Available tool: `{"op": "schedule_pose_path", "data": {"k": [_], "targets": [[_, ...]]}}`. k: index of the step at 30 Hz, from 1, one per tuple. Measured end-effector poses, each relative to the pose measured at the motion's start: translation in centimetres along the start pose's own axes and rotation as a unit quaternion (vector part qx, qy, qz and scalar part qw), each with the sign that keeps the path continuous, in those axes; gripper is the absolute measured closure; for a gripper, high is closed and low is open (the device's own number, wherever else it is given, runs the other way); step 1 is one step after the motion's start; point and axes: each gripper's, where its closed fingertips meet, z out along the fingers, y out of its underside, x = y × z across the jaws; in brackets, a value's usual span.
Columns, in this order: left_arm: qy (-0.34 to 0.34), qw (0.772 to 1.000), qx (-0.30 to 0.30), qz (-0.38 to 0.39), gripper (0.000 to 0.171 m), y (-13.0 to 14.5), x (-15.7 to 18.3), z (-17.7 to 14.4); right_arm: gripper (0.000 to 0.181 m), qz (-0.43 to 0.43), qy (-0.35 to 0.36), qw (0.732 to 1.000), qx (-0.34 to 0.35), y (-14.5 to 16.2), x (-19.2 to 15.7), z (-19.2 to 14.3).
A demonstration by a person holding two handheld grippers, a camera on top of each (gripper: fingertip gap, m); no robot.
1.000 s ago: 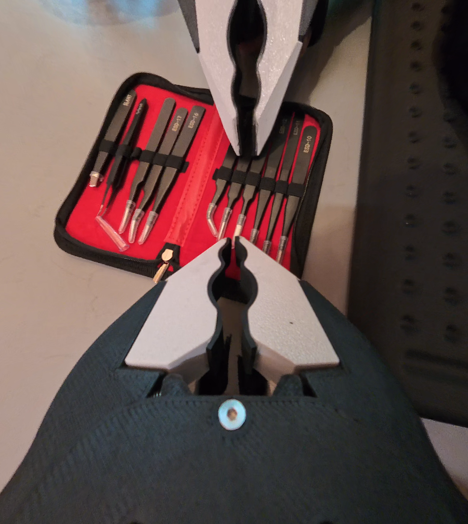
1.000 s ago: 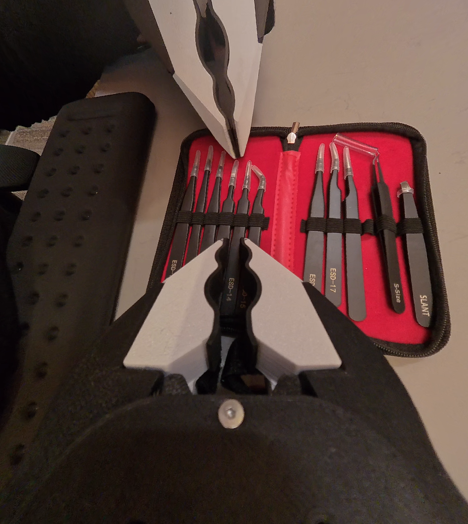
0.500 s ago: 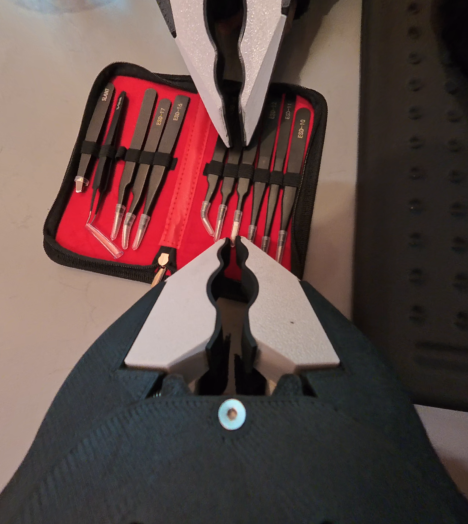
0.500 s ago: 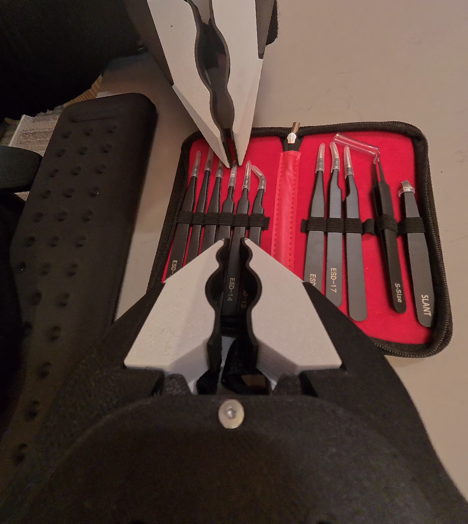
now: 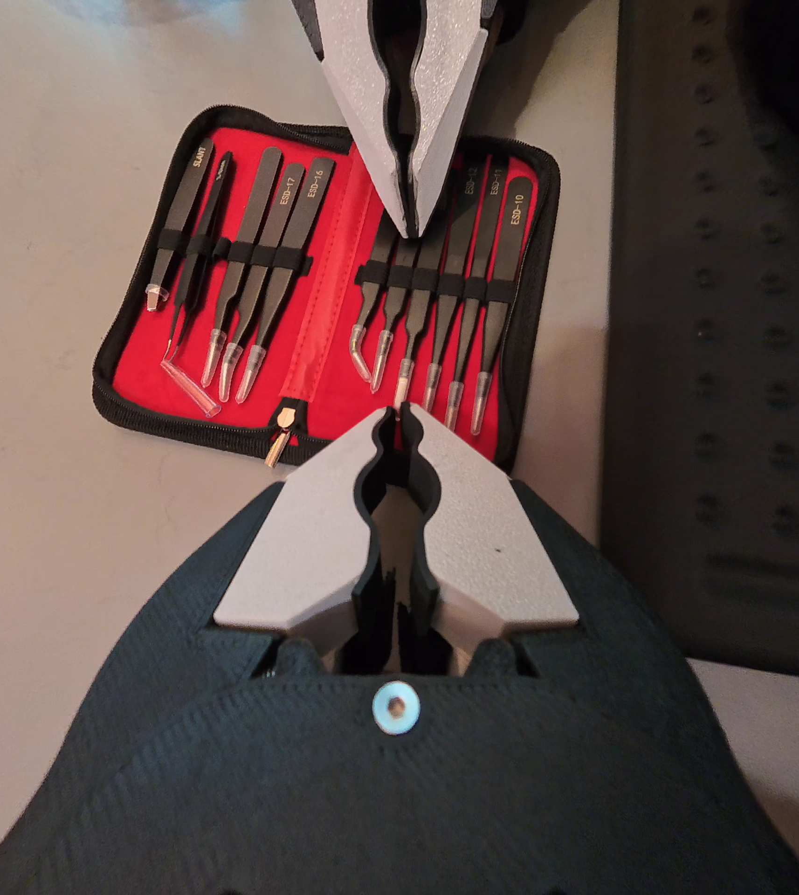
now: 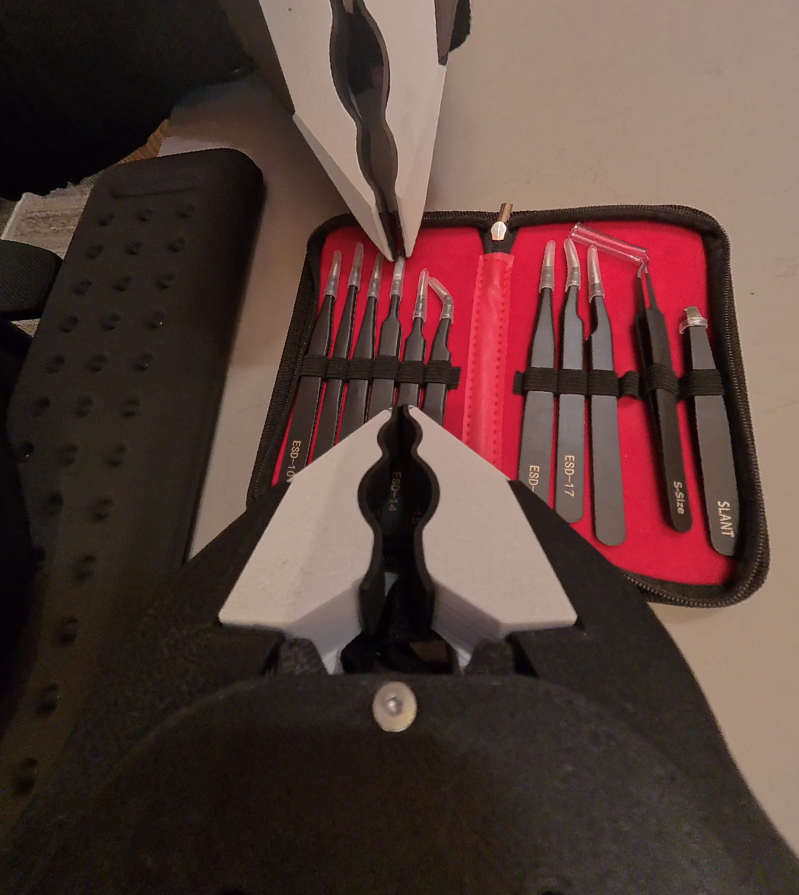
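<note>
Red velvet lines the open zip case that lies flat on the pale table, and we see two rows of black tweezers tucked under elastic bands inside it. One half holds six tweezers, the other five; a red stitched spine divides them, with the brass zip pull at one end. Most tips wear clear plastic caps, and one loose clear tube lies tilted at the tip of a thin tweezer in the five-piece half.

Our left gripper comes in at the capped-tip end of the six-piece row. Its jaws are nearly pressed together, with only a thin slit between them, right at the cap of one middle tweezer — in the right wrist view the cap seems to touch the tips, though we cannot be sure it is pinched.

Our right gripper sits over the handle ends of the same row, jaws likewise drawn almost together, with tweezer handles visible through the gap; whether it grips any of them we cannot tell.

Beside the case, on the six-piece side, lies a black perforated pad — well clear of both tools.
</note>
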Motion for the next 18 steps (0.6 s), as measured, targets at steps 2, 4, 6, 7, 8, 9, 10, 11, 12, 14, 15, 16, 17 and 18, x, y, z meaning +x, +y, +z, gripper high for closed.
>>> {"op": "schedule_pose_path", "data": {"k": [2, 4, 6, 7, 8, 9, 10, 11, 12, 14, 15, 16, 17, 18], "targets": [[-0.002, 1.000, -0.001, -0.001, 0.171, 0.09, -0.02, -0.16, 0.181, 0.001, -0.001, 1.000, 0.000, 0.02, -0.01, 0.00], [-0.001, 1.000, -0.003, 0.000, 0.171, 0.13, -0.01, -0.13, 0.181, 0.000, 0.000, 1.000, -0.001, 0.02, -0.02, -0.01], [-0.002, 1.000, -0.005, 0.000, 0.171, 0.12, 0.00, -0.15, 0.181, -0.001, 0.001, 1.000, 0.000, 0.02, -0.02, -0.02], [-0.001, 1.000, -0.005, 0.000, 0.171, 0.11, 0.03, -0.16, 0.181, -0.002, 0.001, 1.000, 0.000, 0.00, -0.03, -0.03], [0.000, 1.000, -0.004, -0.001, 0.171, 0.08, 0.08, -0.19, 0.181, -0.002, 0.001, 1.000, 0.001, 0.00, -0.06, -0.07], [0.000, 1.000, -0.003, -0.001, 0.171, 0.04, 0.12, -0.22, 0.181, -0.002, 0.000, 1.000, 0.002, -0.02, -0.08, -0.11], [0.002, 1.000, -0.002, -0.001, 0.171, -0.02, 0.17, -0.28, 0.181, -0.001, 0.000, 1.000, 0.003, -0.05, -0.08, -0.14], [0.004, 1.000, 0.000, -0.005, 0.171, -0.06, 0.22, -0.36, 0.181, -0.001, -0.001, 1.000, 0.004, -0.09, -0.10, -0.16], [0.007, 1.000, 0.002, -0.010, 0.171, -0.03, 0.21, -0.43, 0.181, -0.001, -0.002, 1.000, 0.006, -0.14, -0.13, -0.21], [0.013, 1.000, 0.000, -0.026, 0.171, 0.23, 0.17, -0.55, 0.176, -0.003, -0.003, 1.000, 0.006, -0.14, -0.22, -0.21], [0.019, 0.999, 0.005, -0.035, 0.171, 0.19, 0.17, -0.63, 0.174, -0.004, -0.005, 1.000, 0.007, -0.16, -0.27, -0.21], [0.028, 0.999, 0.007, -0.045, 0.171, 0.22, 0.27, -0.66, 0.172, -0.006, -0.008, 1.000, 0.010, -0.24, -0.38, -0.27], [0.039, 0.998, 0.006, -0.057, 0.171, 0.30, 0.47, -0.65, 0.171, -0.012, -0.009, 1.000, 0.013, -0.32, -0.51, -0.32], [0.049, 0.996, 0.008, -0.068, 0.171, 0.30, 0.57, -0.68, 0.171, -0.020, -0.006, 1.000, 0.016, -0.39, -0.60, -0.35]]}}
